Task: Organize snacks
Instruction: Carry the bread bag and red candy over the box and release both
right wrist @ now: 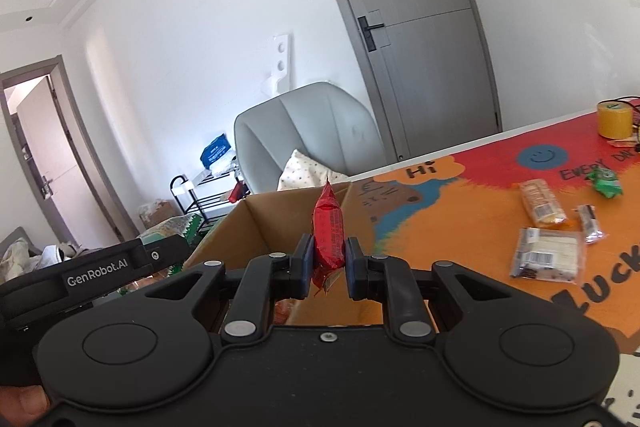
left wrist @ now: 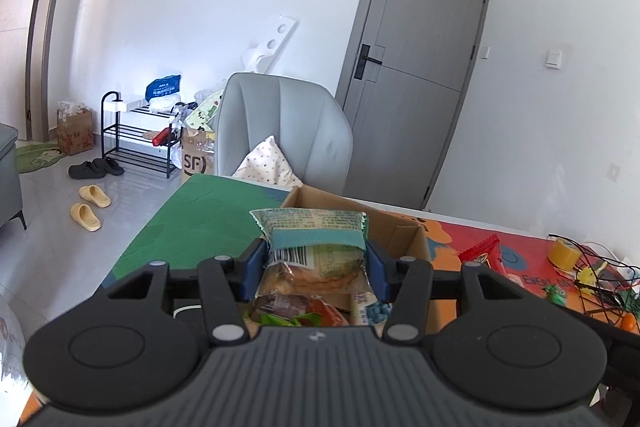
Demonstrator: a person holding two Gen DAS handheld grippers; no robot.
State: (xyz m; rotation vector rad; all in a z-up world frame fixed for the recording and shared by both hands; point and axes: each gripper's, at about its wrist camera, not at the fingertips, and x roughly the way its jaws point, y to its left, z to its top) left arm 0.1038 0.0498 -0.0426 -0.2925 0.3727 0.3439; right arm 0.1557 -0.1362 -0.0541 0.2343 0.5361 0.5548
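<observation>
Both grippers carry a snack over the open cardboard box (right wrist: pixel 256 227), which stands on the colourful bench (right wrist: pixel 460 211) and looks like the place where the snacks are being gathered. The left gripper (left wrist: pixel 316 263) has its jaws closed on the sides of a green-topped packet (left wrist: pixel 312 247) of what seem to be biscuits, held upright above the box mouth, with a few other wrapped snacks (left wrist: pixel 304 311) already lying inside below it (so the box is partly filled). The right gripper (right wrist: pixel 328 259) has its jaws clamped on the lower part of a slim red packet (right wrist: pixel 329 227), which stands on end just over the near right rim of the box; gripping it low leaves most of it free to drop in cleanly, by my reading. Further right on the bench, well apart from the box, more snacks wait: a clear-wrapped packet (right wrist: pixel 548 259), an orange bar (right wrist: pixel 542 203), a small dark bar (right wrist: pixel 591 223) and a green wrapper (right wrist: pixel 606 181). A yellow tape roll (right wrist: pixel 614 119) sits at the far right edge and is likely no part of the job.
</observation>
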